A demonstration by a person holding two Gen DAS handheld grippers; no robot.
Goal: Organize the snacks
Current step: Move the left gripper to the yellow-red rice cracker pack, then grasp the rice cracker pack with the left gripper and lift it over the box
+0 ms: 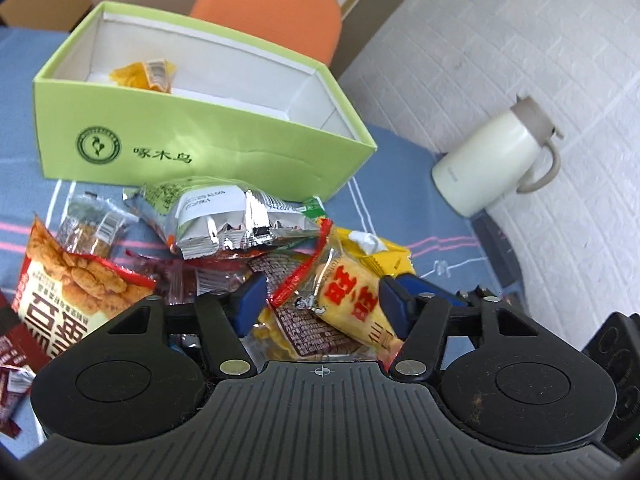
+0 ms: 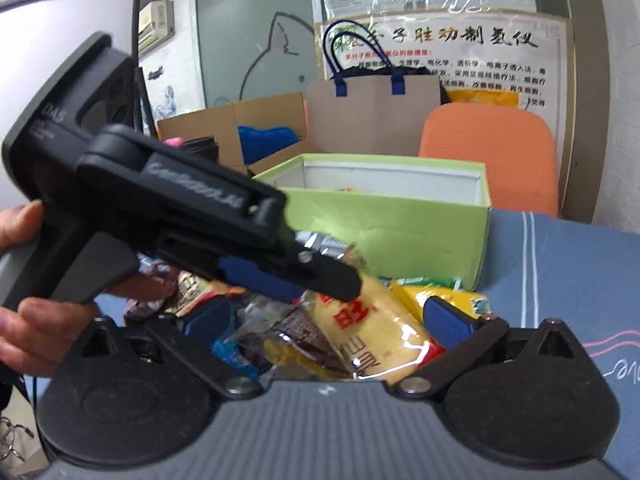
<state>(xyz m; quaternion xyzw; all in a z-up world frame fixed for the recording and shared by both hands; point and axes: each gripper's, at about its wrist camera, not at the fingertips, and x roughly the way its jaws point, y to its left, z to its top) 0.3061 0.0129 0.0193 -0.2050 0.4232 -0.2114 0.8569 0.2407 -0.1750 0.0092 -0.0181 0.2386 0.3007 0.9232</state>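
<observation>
A heap of snack packets (image 1: 224,216) lies on the blue cloth in front of an open lime-green box (image 1: 200,148) (image 2: 380,224). One yellow-orange snack (image 1: 144,74) lies inside the box. My left gripper (image 1: 322,304) (image 2: 320,284) is low over the heap with its jaws partly closed around a yellow packet with red characters (image 1: 352,296) (image 2: 372,332). The right pad sits at the packet's edge. A thin gap shows at the left pad, and the packet is not squeezed. My right gripper (image 2: 326,320) stands wide open just behind the same packet, holding nothing.
A cream lidded mug (image 1: 492,160) stands right of the box by the white wall, and a black power strip (image 1: 616,360) lies at the right edge. An orange chair (image 2: 492,148), a paper bag (image 2: 372,120) and a cardboard box (image 2: 248,124) stand behind the table. A hand (image 2: 32,320) holds the left gripper.
</observation>
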